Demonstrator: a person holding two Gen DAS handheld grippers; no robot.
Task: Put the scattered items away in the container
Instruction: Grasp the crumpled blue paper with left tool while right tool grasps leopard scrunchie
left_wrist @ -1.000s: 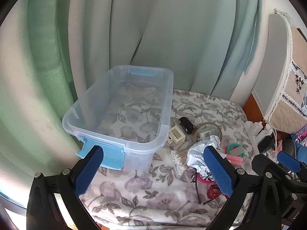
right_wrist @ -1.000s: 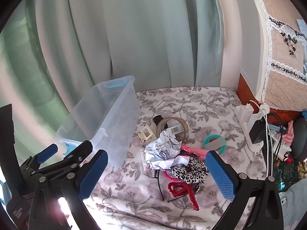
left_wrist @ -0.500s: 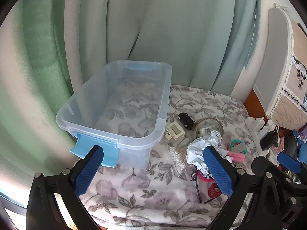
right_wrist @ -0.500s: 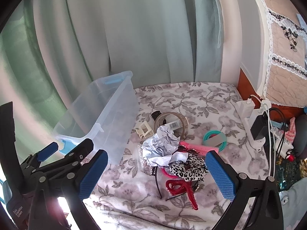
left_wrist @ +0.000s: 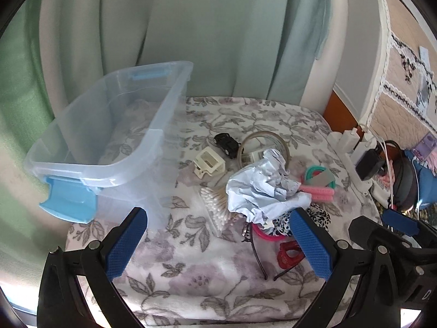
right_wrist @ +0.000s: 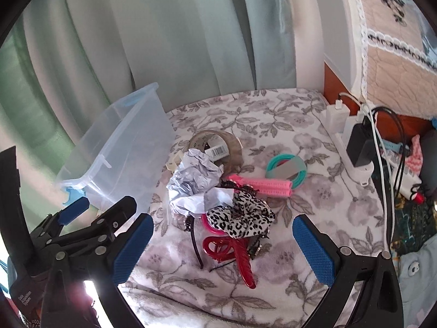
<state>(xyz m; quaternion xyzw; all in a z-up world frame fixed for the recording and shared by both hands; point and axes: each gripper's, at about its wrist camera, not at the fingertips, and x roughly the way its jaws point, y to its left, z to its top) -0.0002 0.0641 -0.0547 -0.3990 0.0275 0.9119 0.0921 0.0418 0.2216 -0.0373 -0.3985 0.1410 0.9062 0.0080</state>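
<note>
A clear plastic bin (left_wrist: pixel 114 125) with blue latches stands empty at the left on a floral blanket; it also shows in the right wrist view (right_wrist: pixel 120 147). A pile lies right of it: crumpled paper (left_wrist: pixel 262 188) (right_wrist: pixel 194 180), tape roll (left_wrist: pixel 263 142), black toy car (left_wrist: pixel 226 142), cream clip (left_wrist: pixel 209 162), cotton swabs (left_wrist: pixel 215 205), pink roller (right_wrist: pixel 262 184), teal ring (right_wrist: pixel 286 169), leopard scrunchie (right_wrist: pixel 240 218), red hair claw (right_wrist: pixel 232 251). My left gripper (left_wrist: pixel 218 246) is open and empty, near the pile. My right gripper (right_wrist: pixel 221 248) is open and empty, over the red claw.
Green curtains hang behind the blanket. A white power strip with a black charger (right_wrist: pixel 357 147) and cables runs along the right edge, beside cluttered items (right_wrist: pixel 409 169). A quilted headboard (left_wrist: pixel 404 87) rises at the far right. The blanket's front edge is close below both grippers.
Both grippers have moved forward and to the right, closer to the pile. The bin has shifted left in both views. Both grippers stay open.
</note>
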